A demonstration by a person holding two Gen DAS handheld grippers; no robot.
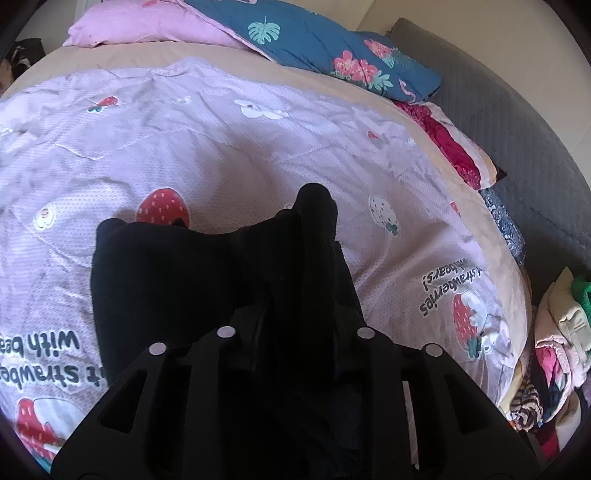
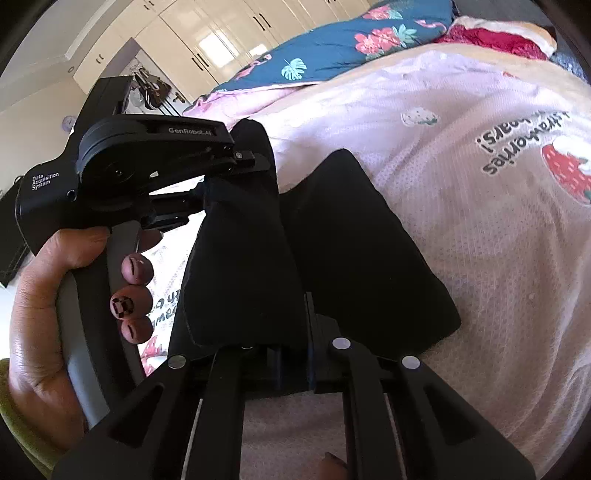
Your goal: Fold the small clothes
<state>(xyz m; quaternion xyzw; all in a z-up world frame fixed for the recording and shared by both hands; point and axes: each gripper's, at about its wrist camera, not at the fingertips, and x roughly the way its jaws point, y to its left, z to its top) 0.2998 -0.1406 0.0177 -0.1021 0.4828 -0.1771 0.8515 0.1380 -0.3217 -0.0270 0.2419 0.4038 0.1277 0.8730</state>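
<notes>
A small black garment (image 1: 159, 280) lies bunched on a pink strawberry-print blanket (image 1: 229, 147). My left gripper (image 1: 314, 221) is shut on an edge of the black garment, lifting a fold of it. In the right wrist view the same garment (image 2: 354, 243) drapes over my right gripper (image 2: 291, 295), whose jaws are pinched on its cloth. The left gripper's body (image 2: 147, 158) and the hand holding it (image 2: 44, 314) show at the left, gripping the garment's other edge (image 2: 243, 177).
A teal floral pillow (image 1: 325, 48) and a pink pillow (image 1: 147, 26) lie at the head of the bed. Red and patterned clothes (image 1: 454, 147) lie along the right edge. A pile of mixed clothes (image 1: 554, 350) sits at the right. White wardrobes (image 2: 221, 33) stand behind.
</notes>
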